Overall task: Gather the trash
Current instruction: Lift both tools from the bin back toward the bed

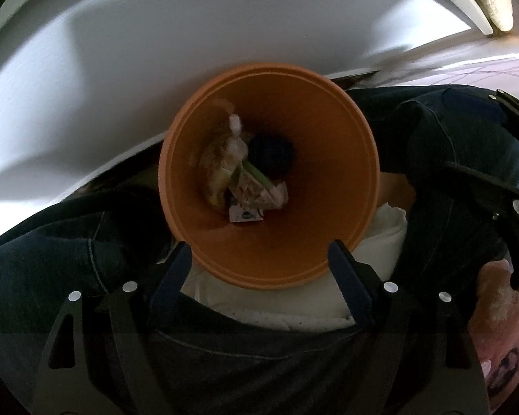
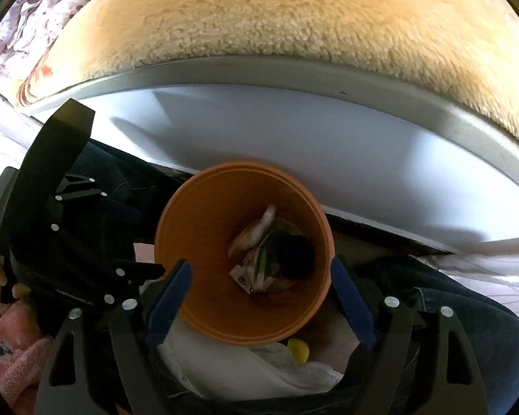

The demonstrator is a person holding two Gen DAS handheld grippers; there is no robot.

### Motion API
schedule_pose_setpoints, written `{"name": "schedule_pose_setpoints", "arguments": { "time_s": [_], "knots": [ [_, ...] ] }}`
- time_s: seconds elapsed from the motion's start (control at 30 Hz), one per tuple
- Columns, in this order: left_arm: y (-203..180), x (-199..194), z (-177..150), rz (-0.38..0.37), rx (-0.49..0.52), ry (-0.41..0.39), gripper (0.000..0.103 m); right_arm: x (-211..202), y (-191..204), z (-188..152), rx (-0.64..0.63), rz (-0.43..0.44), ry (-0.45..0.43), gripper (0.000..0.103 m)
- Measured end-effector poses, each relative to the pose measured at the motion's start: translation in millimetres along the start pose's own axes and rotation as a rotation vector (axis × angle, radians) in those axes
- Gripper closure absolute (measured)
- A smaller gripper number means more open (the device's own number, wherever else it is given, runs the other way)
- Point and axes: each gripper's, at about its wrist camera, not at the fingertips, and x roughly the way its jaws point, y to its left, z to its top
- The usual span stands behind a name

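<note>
**Left-wrist and right-wrist views: both claws empty over the bin**

Left-wrist view first: my left claw (image 1: 259, 259) stands wide, nothing between its fingers, pointed down into the round orange plastic bin (image 1: 328, 235). The trash sits at the bottom: crumpled wrappers and paper with a green stalk (image 1: 238, 173) beside a dark lump (image 1: 270, 152). Only this view shows the bin's far rim seeming to sit against the white panel (image 1: 121, 86). The risk, I judge, is a finger catching the near rim and tipping the bin.

Right-wrist view: my right claw (image 2: 263, 304) is spread just as wide and empty, above the same bin (its rim passes between the fingers). Only here do I see a small yellow piece (image 2: 298, 351) lying outside the bin on white cloth (image 2: 231, 366), just beside its wall. It could be overlooked. My left claw's body shows at the left edge, so the two could knock together.
</note>
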Motion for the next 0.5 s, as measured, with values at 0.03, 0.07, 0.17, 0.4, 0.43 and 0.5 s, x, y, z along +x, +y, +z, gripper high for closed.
{"name": "schedule_pose_setpoints", "arguments": {
  "time_s": [0.03,0.07,0.17,0.4,0.43,0.5],
  "knots": [
    [3,2,4,-0.001,0.001,0.002,0.023,0,-1,0,0.002,-0.001,0.000,0.022],
    [4,1,5,0.000,0.001,0.002,0.023,0,0,0,0.002,-0.003,-0.001,0.022],
    [6,1,6,0.005,0.000,-0.002,0.023,-1,0,4,0.002,-0.006,-0.001,0.022],
    [-1,-3,3,0.016,0.010,-0.020,0.023,-11,0,5,0.002,-0.014,-0.019,0.022],
    [0,-3,3,0.013,0.010,-0.019,0.023,-12,0,5,0.001,-0.015,-0.021,0.022],
    [-1,-6,2,0.012,0.011,-0.029,0.023,-13,2,5,0.000,-0.018,-0.027,0.022]
  ]
}}
